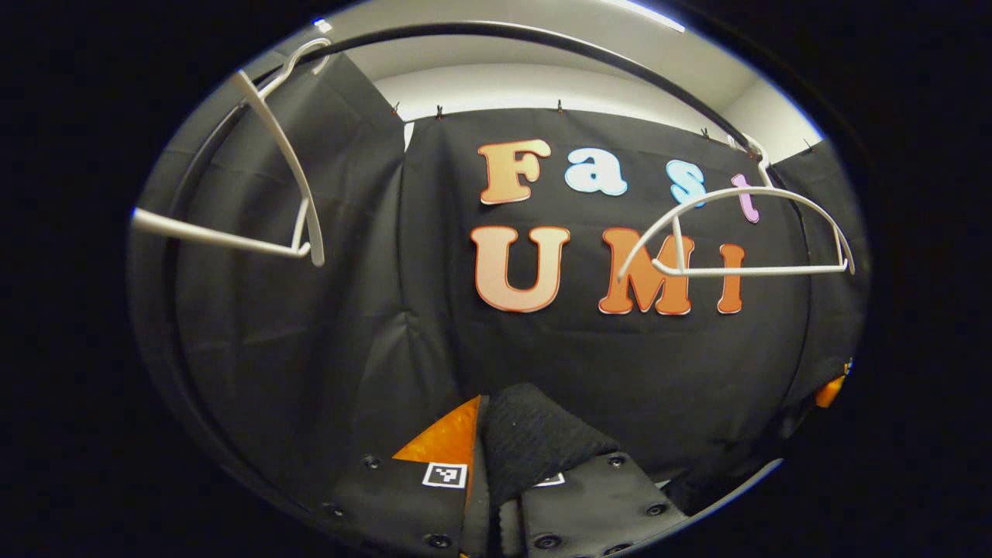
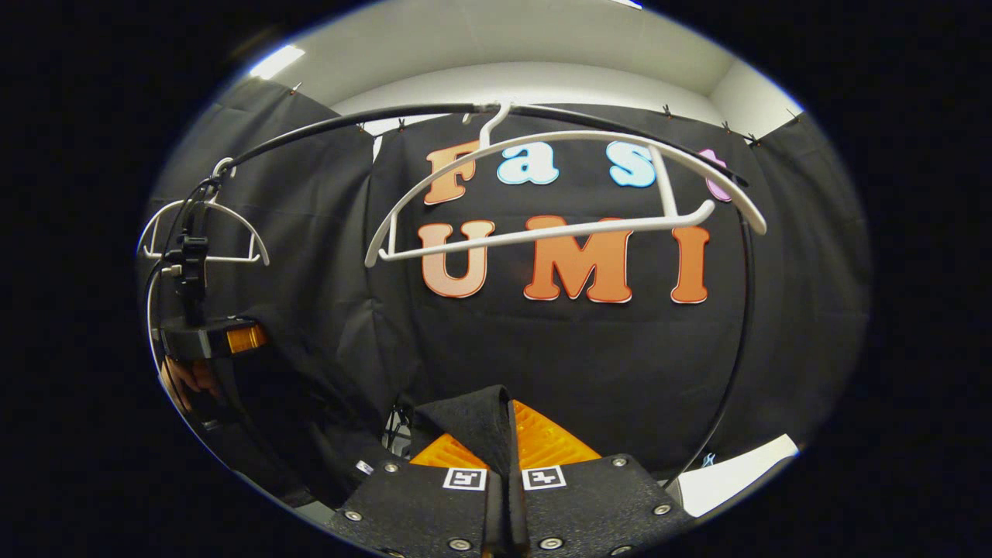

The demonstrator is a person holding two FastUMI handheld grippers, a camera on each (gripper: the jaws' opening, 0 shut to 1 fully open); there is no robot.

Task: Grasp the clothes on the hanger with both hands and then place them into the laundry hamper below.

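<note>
Both grippers, left gripper [image 1: 496, 473] and right gripper [image 2: 508, 457], pinch dark cloth [image 1: 535, 442]

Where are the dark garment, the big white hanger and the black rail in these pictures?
dark garment [image 2: 474, 422], right gripper view, the fold pinched between the tongs.
big white hanger [image 2: 542, 232], right gripper view, middle of its lower bar.
black rail [image 2: 372, 116], right gripper view, the curved stretch left of the hanger's hook.

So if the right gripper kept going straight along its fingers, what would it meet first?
Probably the booth's black cloth wall. The right gripper, pinching dark cloth, points below the white hanger on the rail, so it likely passes under it, though depth is unclear.
</note>
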